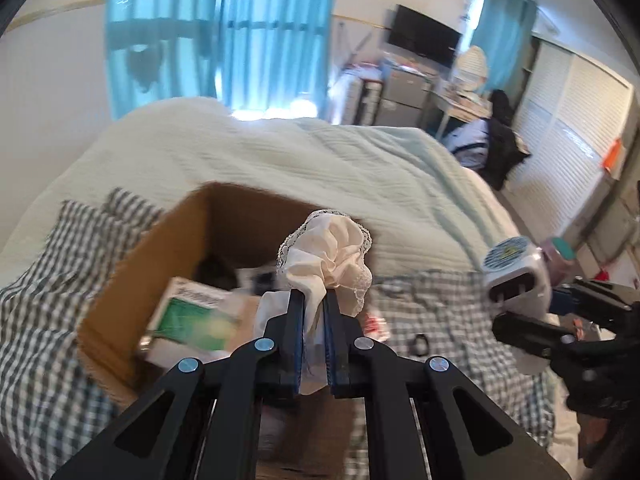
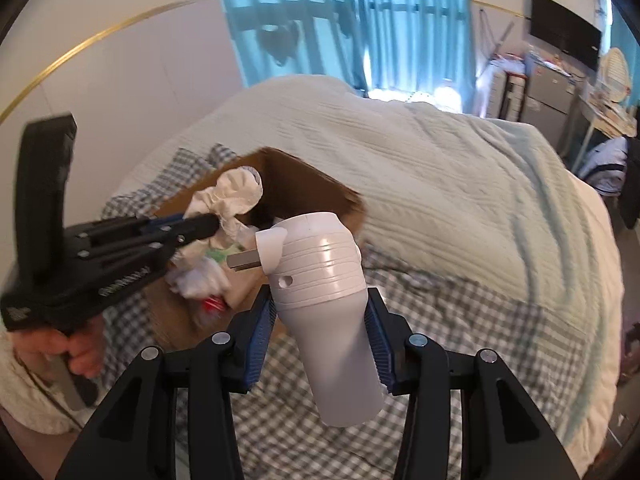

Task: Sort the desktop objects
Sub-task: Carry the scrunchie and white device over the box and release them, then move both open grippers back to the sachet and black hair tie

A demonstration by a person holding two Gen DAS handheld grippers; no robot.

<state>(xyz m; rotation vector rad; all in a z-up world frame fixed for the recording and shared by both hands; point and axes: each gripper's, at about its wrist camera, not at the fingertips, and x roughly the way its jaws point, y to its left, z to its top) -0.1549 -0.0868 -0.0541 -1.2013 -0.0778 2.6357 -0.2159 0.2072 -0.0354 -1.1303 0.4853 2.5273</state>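
My left gripper [image 1: 314, 304] is shut on a cream lace-edged scrunchie [image 1: 332, 256], held above the open cardboard box [image 1: 132, 264]. From the right wrist view the same scrunchie [image 2: 236, 196] hangs over the box [image 2: 320, 192], pinched in the left gripper [image 2: 214, 222]. My right gripper [image 2: 320, 304] is shut on a white plug-in device [image 2: 324, 276] with metal prongs pointing left, held above the checked sheet. In the left wrist view that device [image 1: 516, 276] and the right gripper [image 1: 520, 312] sit at the right edge.
The box holds a green-and-white carton [image 1: 192, 316], crumpled white tissue [image 2: 200, 280] and other small items. It rests on a checked sheet [image 2: 460, 320] beside a pale quilt [image 1: 320, 160]. A person's hand [image 2: 76, 354] grips the left tool. Furniture and a TV [image 1: 424, 36] stand beyond.
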